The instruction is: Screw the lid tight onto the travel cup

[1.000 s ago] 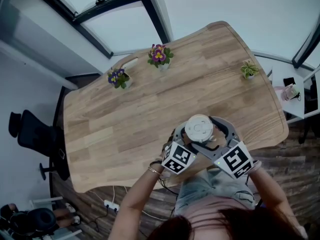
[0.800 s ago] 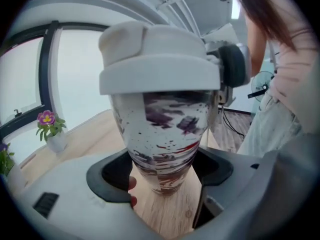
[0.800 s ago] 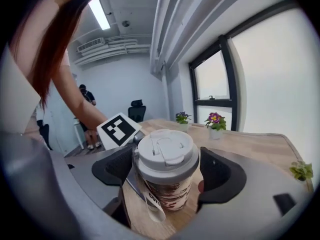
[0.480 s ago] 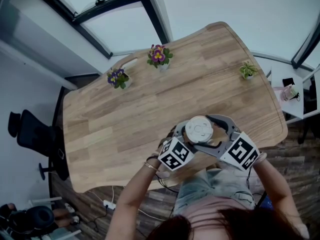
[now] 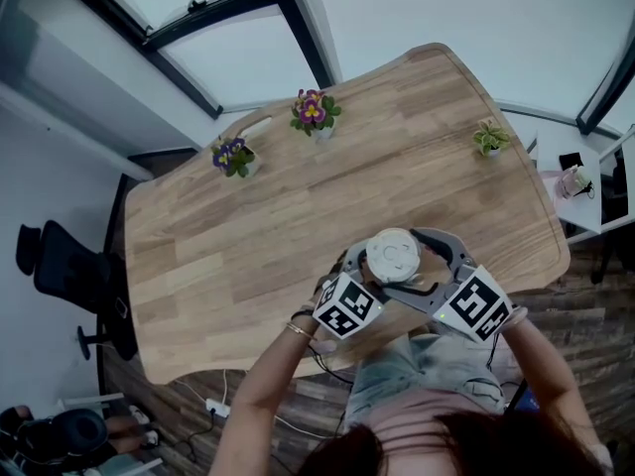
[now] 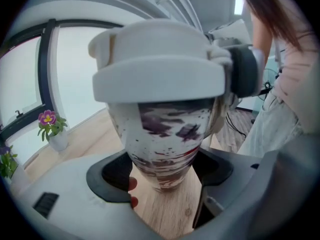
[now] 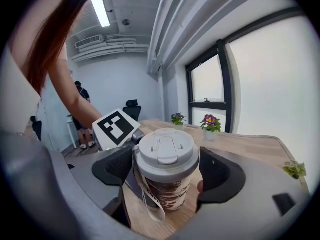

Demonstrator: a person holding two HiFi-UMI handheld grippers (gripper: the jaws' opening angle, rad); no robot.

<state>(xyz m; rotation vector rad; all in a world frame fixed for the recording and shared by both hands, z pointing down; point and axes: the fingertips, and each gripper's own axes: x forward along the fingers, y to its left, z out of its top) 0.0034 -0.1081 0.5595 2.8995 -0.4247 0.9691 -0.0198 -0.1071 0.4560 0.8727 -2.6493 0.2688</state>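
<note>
One travel cup [image 6: 162, 149] stands at the table's [image 5: 248, 216] near edge, one lid [image 7: 167, 151] on it, three potted plants [image 5: 315, 112] beyond. Your left gripper [image 6: 160, 170] clamps its body; your right gripper [image 7: 167, 171] clamps the lid.

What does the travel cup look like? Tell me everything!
The travel cup is creamy white with dark purple and reddish splashes, and it gets narrower toward the bottom. A pale round lid with a flip tab sits on top, and a light strap dangles down its side. It stands upright on the wooden table, near the person's edge. The left gripper squeezes its lower body, and the right gripper clamps the lid.
</note>
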